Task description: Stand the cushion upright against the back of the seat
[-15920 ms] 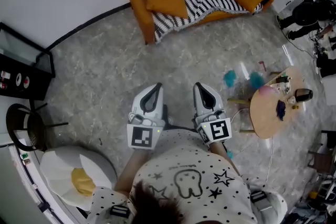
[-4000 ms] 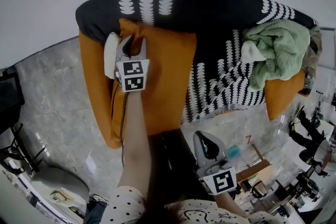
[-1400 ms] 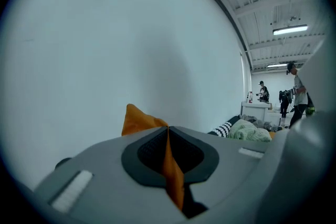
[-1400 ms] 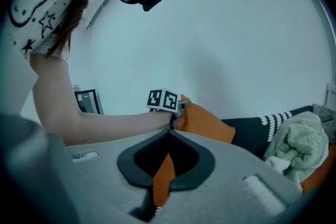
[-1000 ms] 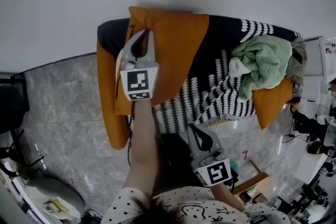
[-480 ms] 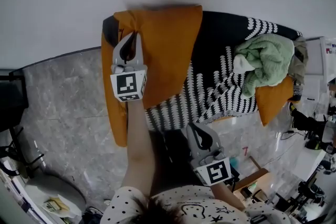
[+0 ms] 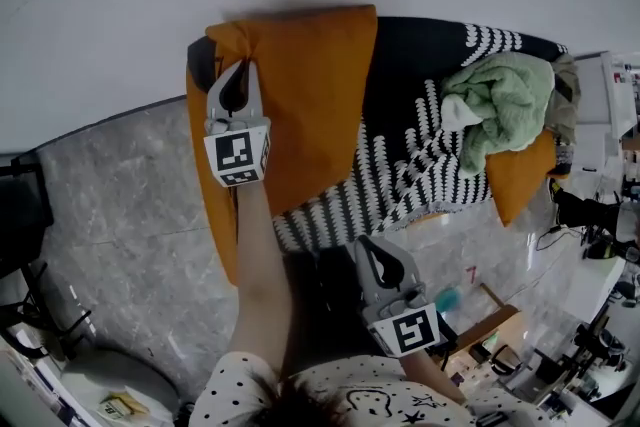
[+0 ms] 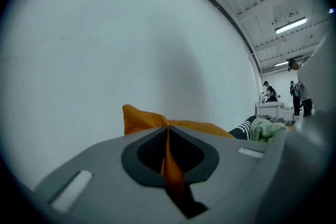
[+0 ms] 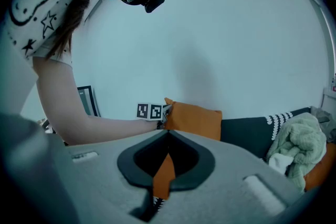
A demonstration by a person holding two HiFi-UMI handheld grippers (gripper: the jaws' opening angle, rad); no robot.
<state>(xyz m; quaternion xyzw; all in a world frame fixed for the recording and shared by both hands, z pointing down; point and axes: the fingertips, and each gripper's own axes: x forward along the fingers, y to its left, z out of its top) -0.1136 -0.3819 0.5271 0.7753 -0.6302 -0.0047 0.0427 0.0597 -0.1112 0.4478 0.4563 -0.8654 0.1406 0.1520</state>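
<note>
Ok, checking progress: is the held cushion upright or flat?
Upright: the cushion stands on edge at the sofa back, left gripper pinching it.

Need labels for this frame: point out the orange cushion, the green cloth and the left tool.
orange cushion [image 7: 310, 105]: head view, middle of its front face.
green cloth [image 7: 505, 105]: head view, centre of the crumpled heap.
left tool [image 7: 241, 67]: head view, its closed tips, pinching the cushion's edge.
</note>
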